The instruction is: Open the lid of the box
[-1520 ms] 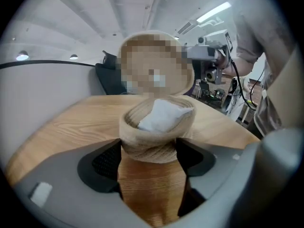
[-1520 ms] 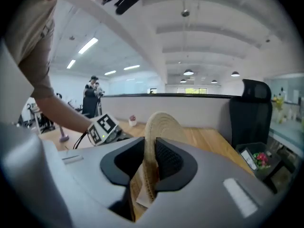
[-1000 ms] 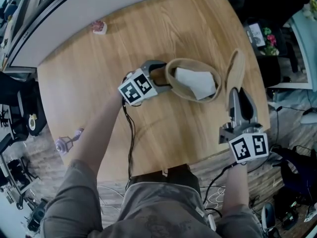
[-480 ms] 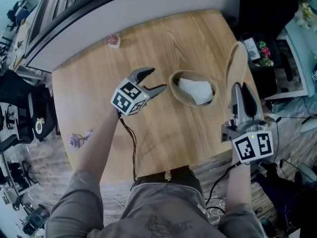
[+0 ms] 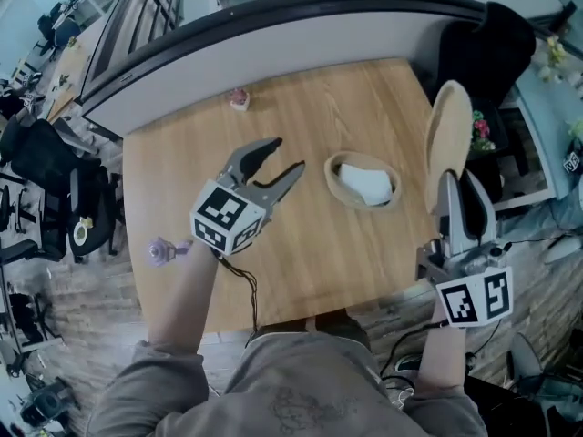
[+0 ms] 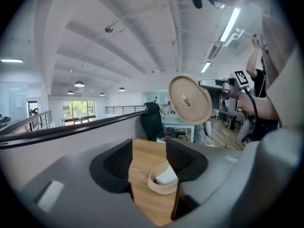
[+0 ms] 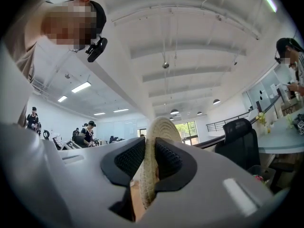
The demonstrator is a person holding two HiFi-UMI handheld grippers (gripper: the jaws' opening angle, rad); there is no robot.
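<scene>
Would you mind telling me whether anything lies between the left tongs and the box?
Nothing visible does: only bare table separates the left tongs, its jaws closing on nothing, from the box. The right tongs hold the lid aside.

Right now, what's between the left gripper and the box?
Only bare table between left gripper and box, per head view; its jaws are closing, empty.

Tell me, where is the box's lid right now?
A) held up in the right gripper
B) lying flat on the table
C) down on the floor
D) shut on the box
A: the lid stands on edge, pinched in the right gripper, apart from the open box on the table.
</scene>
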